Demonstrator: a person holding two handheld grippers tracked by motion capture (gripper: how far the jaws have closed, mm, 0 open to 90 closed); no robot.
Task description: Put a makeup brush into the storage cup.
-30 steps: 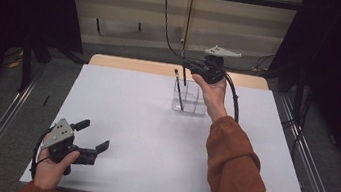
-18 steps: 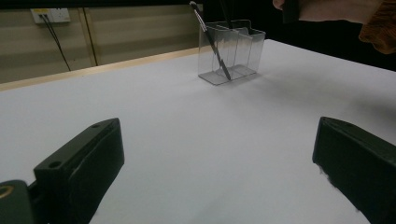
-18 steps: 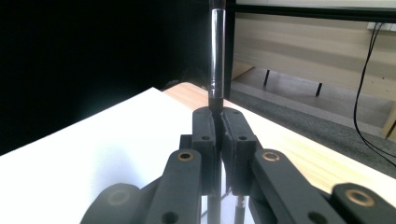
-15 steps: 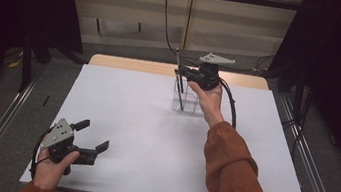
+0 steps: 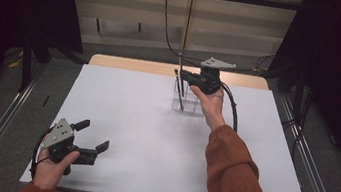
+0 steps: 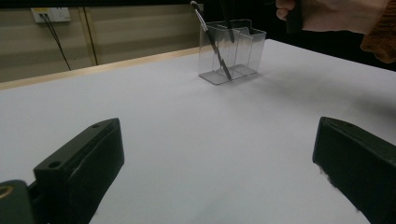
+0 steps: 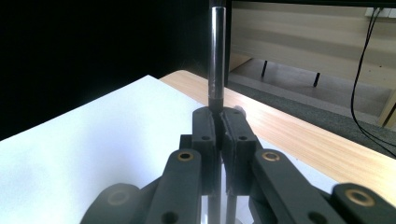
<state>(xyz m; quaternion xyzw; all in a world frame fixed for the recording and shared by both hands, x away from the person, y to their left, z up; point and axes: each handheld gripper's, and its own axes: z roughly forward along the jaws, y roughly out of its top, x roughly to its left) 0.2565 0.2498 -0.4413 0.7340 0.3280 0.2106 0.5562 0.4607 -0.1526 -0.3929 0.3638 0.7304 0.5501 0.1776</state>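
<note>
One pen [image 7: 217,56] top cropped, lower end hidden behind right hand-held gripper [image 7: 219,122].

A wall socket [image 6: 49,14] sits behind the white table [image 5: 129,120].

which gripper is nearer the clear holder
Right. The right gripper is directly above the clear holder, shut on a pen standing in it. The left gripper rests open at the table's near left corner, far from it.
</note>
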